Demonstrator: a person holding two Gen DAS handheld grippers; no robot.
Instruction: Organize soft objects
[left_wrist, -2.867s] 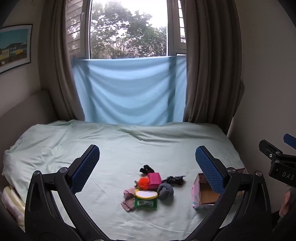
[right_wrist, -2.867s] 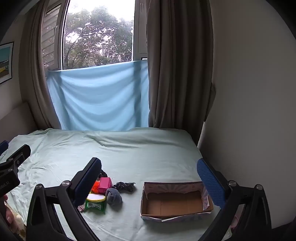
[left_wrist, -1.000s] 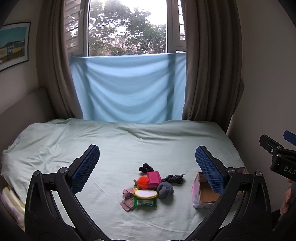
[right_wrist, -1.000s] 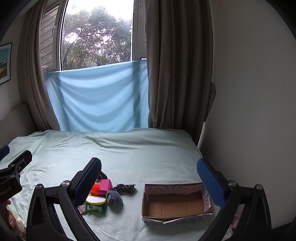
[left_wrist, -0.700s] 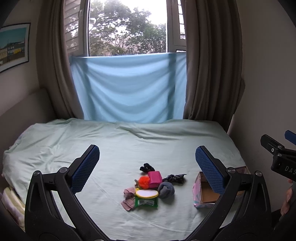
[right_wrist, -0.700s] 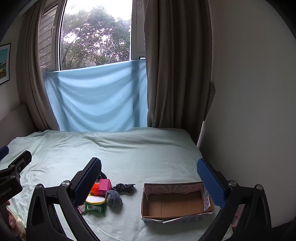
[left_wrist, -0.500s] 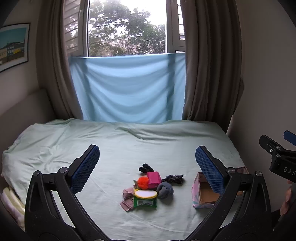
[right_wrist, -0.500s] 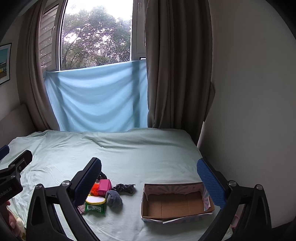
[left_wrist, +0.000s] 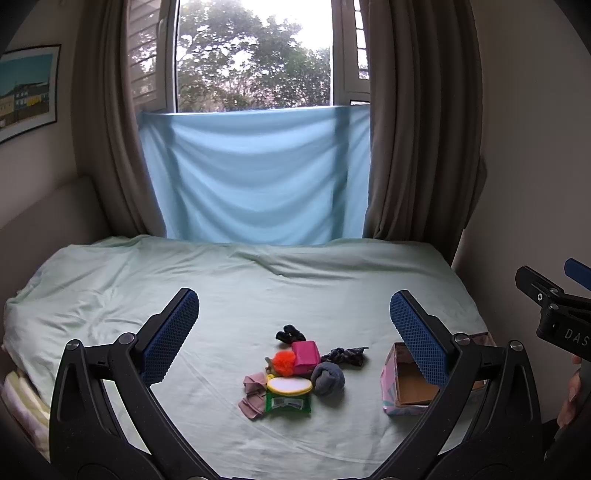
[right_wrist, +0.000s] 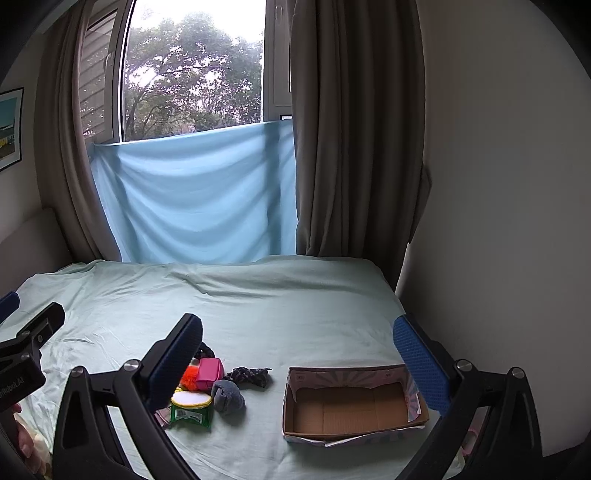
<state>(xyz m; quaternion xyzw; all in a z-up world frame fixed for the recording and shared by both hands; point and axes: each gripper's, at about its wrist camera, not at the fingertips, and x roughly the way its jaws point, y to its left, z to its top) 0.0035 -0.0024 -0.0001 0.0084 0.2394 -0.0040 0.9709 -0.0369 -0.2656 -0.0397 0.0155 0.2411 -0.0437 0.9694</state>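
A small pile of soft items lies on the bed: a grey sock ball (left_wrist: 328, 377) (right_wrist: 227, 396), a pink block (left_wrist: 306, 353) (right_wrist: 209, 370), an orange pompom (left_wrist: 284, 362), a dark patterned cloth (left_wrist: 344, 355) (right_wrist: 249, 375), a black sock (left_wrist: 289, 334), a pink cloth (left_wrist: 253, 393) and a green wipes pack (left_wrist: 289, 396) (right_wrist: 191, 407). An open cardboard box (right_wrist: 351, 406) (left_wrist: 406, 387) sits to their right, empty. My left gripper (left_wrist: 294, 334) and right gripper (right_wrist: 298, 350) are both open and empty, held above the bed's near edge.
The bed (left_wrist: 258, 288) has a pale green sheet. A blue cloth (left_wrist: 255, 177) hangs under the window between brown curtains. A white wall (right_wrist: 498, 221) runs close along the bed's right side. Folded bedding (left_wrist: 18, 398) shows at the left edge.
Both grippers have only drifted slightly; they stay open. The items and box have not moved.
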